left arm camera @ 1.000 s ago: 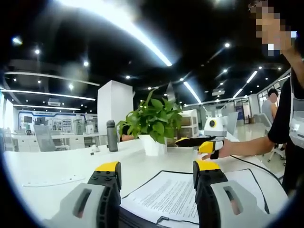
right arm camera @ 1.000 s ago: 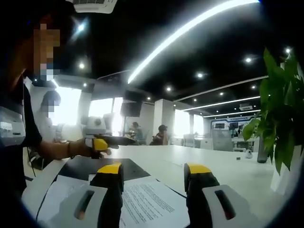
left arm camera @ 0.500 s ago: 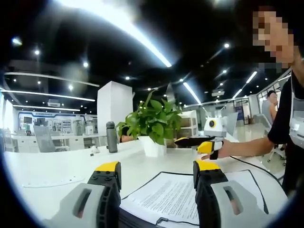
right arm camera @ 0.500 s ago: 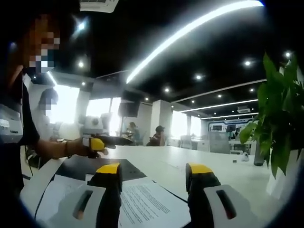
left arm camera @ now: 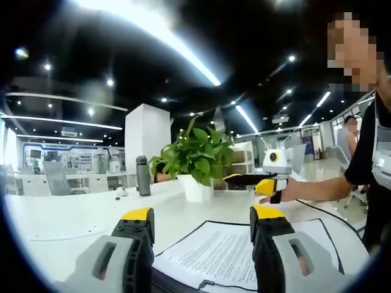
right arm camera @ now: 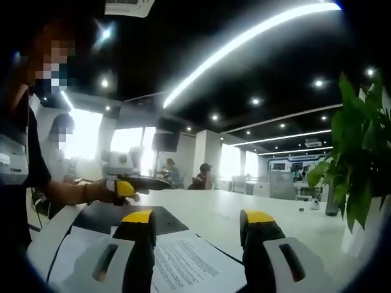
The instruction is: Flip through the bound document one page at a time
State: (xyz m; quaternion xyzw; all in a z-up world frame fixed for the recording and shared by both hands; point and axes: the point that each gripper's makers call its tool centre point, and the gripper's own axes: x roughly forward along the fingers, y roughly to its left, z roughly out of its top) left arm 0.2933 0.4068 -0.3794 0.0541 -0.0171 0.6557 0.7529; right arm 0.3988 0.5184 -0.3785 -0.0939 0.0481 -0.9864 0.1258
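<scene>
The bound document (left arm camera: 214, 249) lies open on the white table (left arm camera: 73, 213), its top page covered in printed text, with a black binding edge along the near side. My left gripper (left arm camera: 201, 213) hovers low over the page, jaws wide apart and nothing between them. In the right gripper view the same document (right arm camera: 183, 262) shows a printed page and a black cover (right arm camera: 113, 215) folded out to the left. My right gripper (right arm camera: 197, 217) is open above it. Each gripper shows in the other's view, held in a hand: the right gripper (left arm camera: 256, 182) and the left gripper (right arm camera: 131, 183).
A potted green plant (left arm camera: 197, 157) in a white pot and a grey bottle (left arm camera: 143, 175) stand on the table behind the document. The plant (right arm camera: 360, 165) is at the right in the right gripper view. A thin cable (left arm camera: 333, 215) runs along the table by the person's arm.
Almost nothing: the right gripper view has drifted slightly, and the document and both open grippers stay as they were.
</scene>
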